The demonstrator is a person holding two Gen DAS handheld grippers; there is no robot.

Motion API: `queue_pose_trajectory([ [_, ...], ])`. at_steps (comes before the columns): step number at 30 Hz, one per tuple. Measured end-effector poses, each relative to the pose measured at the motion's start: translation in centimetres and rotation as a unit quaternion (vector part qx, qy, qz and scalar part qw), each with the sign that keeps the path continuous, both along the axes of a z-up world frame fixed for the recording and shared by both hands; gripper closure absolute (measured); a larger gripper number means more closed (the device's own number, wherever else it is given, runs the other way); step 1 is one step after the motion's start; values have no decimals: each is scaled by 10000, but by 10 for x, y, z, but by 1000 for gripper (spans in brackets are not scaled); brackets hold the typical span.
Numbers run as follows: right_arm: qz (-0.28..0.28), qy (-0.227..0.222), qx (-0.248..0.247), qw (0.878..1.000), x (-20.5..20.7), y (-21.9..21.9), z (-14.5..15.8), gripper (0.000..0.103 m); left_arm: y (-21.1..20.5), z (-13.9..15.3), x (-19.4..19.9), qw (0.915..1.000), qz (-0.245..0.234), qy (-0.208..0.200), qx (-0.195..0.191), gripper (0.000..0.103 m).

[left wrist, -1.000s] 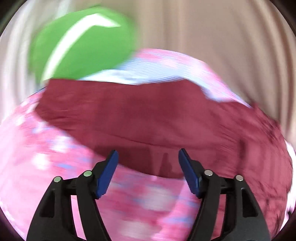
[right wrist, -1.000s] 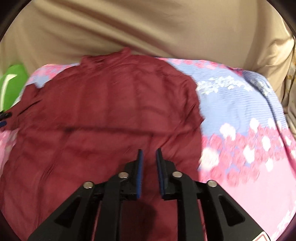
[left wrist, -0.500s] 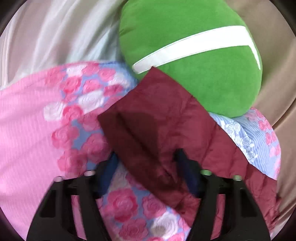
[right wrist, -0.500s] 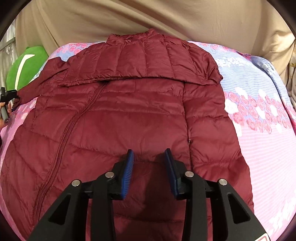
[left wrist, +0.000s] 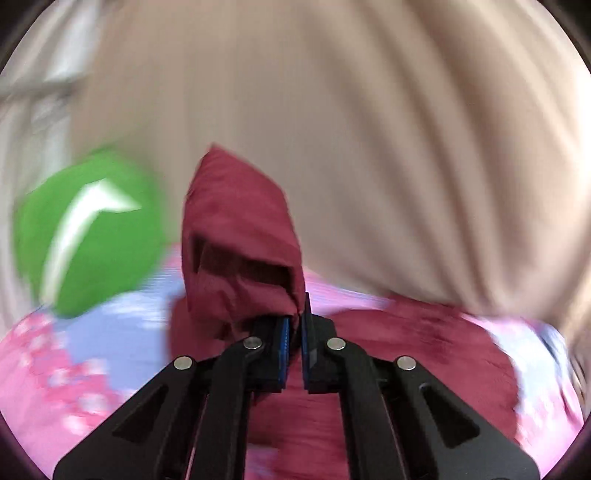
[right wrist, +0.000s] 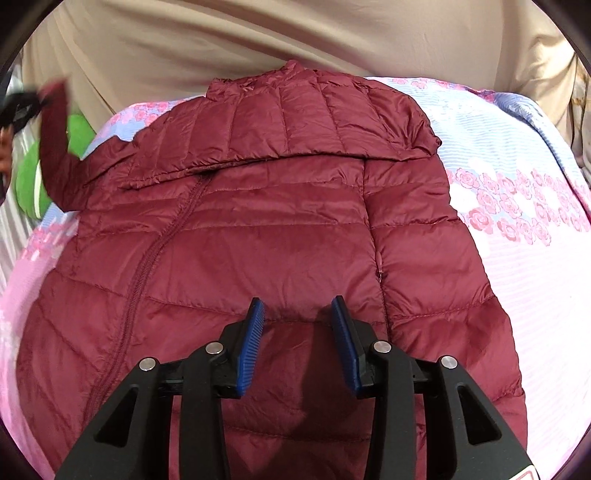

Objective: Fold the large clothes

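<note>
1. Nearest thing first: the right gripper (right wrist: 297,325) is hovering low over the lower front of the dark red puffer jacket (right wrist: 258,236); its jaws are opening, sitting partway apart, with nothing pinched between them, just jacket fabric underneath.

2. The jacket is lying zipper side up on the flowery pink and blue bedspread (right wrist: 517,229); its long axis is running straight away from the right gripper, hem close, collar at the far end by the beige curtain (right wrist: 295,33); the top part looks like it's already flopped forward over the chest.

3. The left gripper (left wrist: 294,321) is clamped right down on the end of the sleeve (left wrist: 240,236); in the right wrist view that sleeve is being held up off the bed at the far left edge, so I'd say it's mid-lift.

4. The bit the next move hangs on, as I read it: the sleeve is sticking out sideways to the left of the body, so it needs carrying across, toward the zipper line; the left hand is the one that's on it, and the right is closer to the hem.

5. No baskets or bins showing anywhere; just a green cushion (left wrist: 85,236) sitting on the bed behind the sleeve, touching nothing being folded as far as I can tell; the left view is pretty blurry.
</note>
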State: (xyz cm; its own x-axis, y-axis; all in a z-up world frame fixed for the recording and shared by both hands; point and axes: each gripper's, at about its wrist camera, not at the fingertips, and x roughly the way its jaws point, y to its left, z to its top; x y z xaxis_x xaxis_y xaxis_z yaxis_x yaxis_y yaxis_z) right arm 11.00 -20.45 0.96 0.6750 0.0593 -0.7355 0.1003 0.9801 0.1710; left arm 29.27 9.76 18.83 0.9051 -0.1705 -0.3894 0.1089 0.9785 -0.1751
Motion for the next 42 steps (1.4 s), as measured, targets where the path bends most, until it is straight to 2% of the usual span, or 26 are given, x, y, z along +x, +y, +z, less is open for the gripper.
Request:
queue_pose_trajectory([
  [2,19,-12,78,10000,-2,-3,3,65,-87,-8,-8,9964,-800,241,165,99],
  [3,17,-50,92,9999,-5,-6,7,65,-116,-16,-15,9936,-1044,355,241,98],
  [5,3,-120,38,9999,-11,-13,12,65,-180,-42,-20,9840,-1579,697,436,96],
  [6,-21,-147,-10,9999,-14,-17,14,63,-218,-66,-21,9770,-1808,980,572,96],
  [8,-93,-155,-76,9998,-20,-29,16,61,-252,-99,-18,9681,-1998,1330,718,95],
  [9,-137,-130,-87,9998,-23,-35,16,60,-272,-126,-17,9637,-1984,1587,818,94],
  [11,-215,-58,-22,9997,-28,-49,14,59,-292,-161,-11,9570,-1977,1889,969,86],
  [12,-248,-11,38,9997,-30,-56,12,59,-290,-175,-12,9547,-1960,1993,1017,79],
  [13,-274,29,88,9996,-31,-61,11,58,-290,-188,-14,9529,-1939,2096,1026,77],
  [15,-289,80,148,9994,-32,-70,11,55,-268,-189,-26,9528,-2023,2092,862,67],
  [18,-208,10,146,9997,-24,-76,19,49,-232,-171,-38,9557,-2137,1950,543,34],
  [19,-143,-44,187,9997,-19,-77,23,46,-214,-162,-41,9596,-2103,1824,413,28],
  [20,-91,-82,238,9996,-14,-78,27,43,-205,-156,-43,9626,-2026,1758,387,17],
  [21,-27,-125,326,9994,-3,-79,32,40,-184,-148,-45,9685,-1845,1643,315,15],
  [24,90,-125,652,9978,32,-78,41,37,-128,-139,-40,9764,-1416,1633,-15,13],
  [26,185,-25,900,9958,58,-75,41,35,-84,-140,-29,9788,-982,1773,-299,13],
  [29,164,229,1119,9933,95,-69,33,35,-29,-147,-14,9788,-316,1956,-520,13],
  [33,-71,591,1369,9888,126,-60,11,35,20,-167,6,9711,153,2231,-828,13],
  [35,-147,674,1492,9864,134,-58,4,42,33,-178,16,9657,333,2380,-984,16],
  [36,-194,638,1396,9880,138,-55,6,61,38,-181,19,9633,360,2435,-1072,25],
  [37,-155,610,1231,9904,142,-51,10,74,41,-187,25,9594,412,2524,-1187,33],
  [38,-92,585,1114,9920,146,-47,14,94,38,-191,29,9571,418,2575,-1263,48],
  [39,-35,463,941,9945,150,-42,26,98,41,-192,34,9552,435,2590,-1362,66],
  [40,-19,285,800,9964,151,-39,38,99,42,-188,34,9559,443,2549,-1391,77],
  [41,24,8,622,9981,150,-36,54,99,41,-180,34,9606,445,2383,-1360,94],
  [42,87,-558,363,9977,144,-30,79,100,39,-173,32,9647,451,2228,-1333,96],
])
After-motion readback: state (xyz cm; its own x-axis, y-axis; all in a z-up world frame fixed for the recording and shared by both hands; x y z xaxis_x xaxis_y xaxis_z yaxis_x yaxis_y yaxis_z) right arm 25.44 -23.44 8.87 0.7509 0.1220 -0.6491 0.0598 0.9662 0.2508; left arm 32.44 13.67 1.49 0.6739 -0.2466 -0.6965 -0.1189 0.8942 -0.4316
